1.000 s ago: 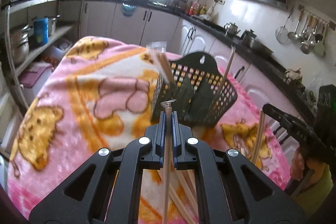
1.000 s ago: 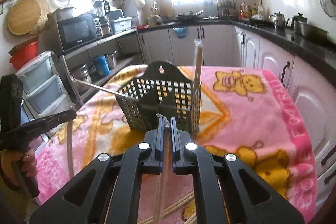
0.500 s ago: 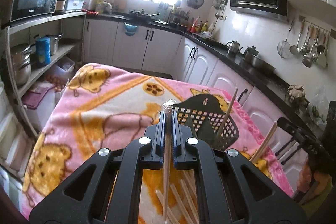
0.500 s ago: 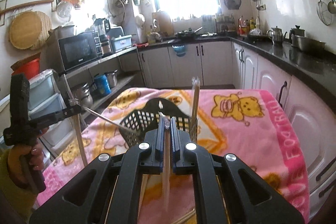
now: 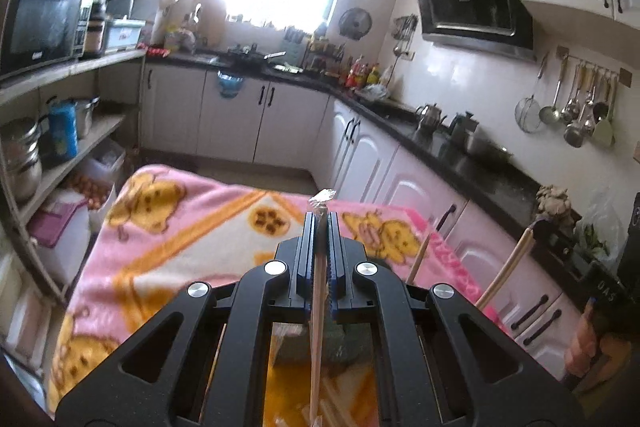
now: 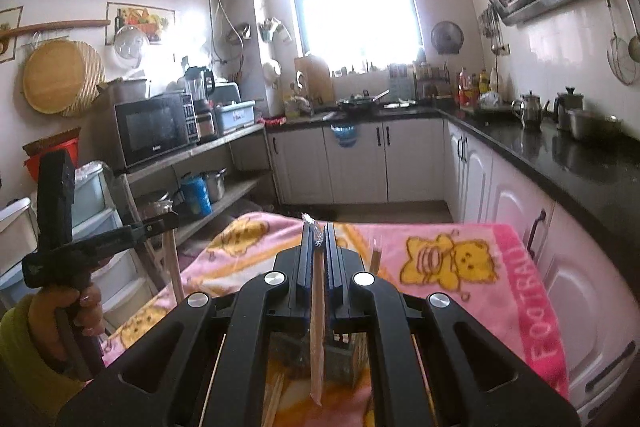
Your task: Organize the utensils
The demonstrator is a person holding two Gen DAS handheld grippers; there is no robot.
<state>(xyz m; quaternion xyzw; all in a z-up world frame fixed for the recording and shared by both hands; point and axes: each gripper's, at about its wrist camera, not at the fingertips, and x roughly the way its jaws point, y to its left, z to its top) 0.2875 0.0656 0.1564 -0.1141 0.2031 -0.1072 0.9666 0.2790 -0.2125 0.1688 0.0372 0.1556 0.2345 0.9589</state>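
My left gripper [image 5: 319, 223] is shut on a plastic-wrapped pair of chopsticks [image 5: 316, 327] that hangs down between its fingers. My right gripper [image 6: 318, 231] is shut on a second wrapped pair [image 6: 317, 327] in the same way. Both are held well above the table. The black mesh basket [image 6: 344, 359] lies below them and is mostly hidden by the gripper bodies. A chopstick [image 6: 375, 259] stands up out of it. In the right wrist view the left gripper [image 6: 166, 221] appears at the left with its pair dangling. Loose chopsticks [image 5: 336, 399] lie on the blanket.
A pink cartoon-bear blanket [image 5: 180, 227] covers the table. White cabinets under a black counter [image 6: 580, 163] run along the right and the far wall. Open shelves with a microwave [image 6: 152, 131], pots and plastic drawers stand at the left. A hand [image 6: 68, 311] grips the left tool.
Both grippers have risen with their chopstick pairs still clamped. The basket, seen ahead a second ago, has dropped below the gripper bodies, and more of the kitchen shows.
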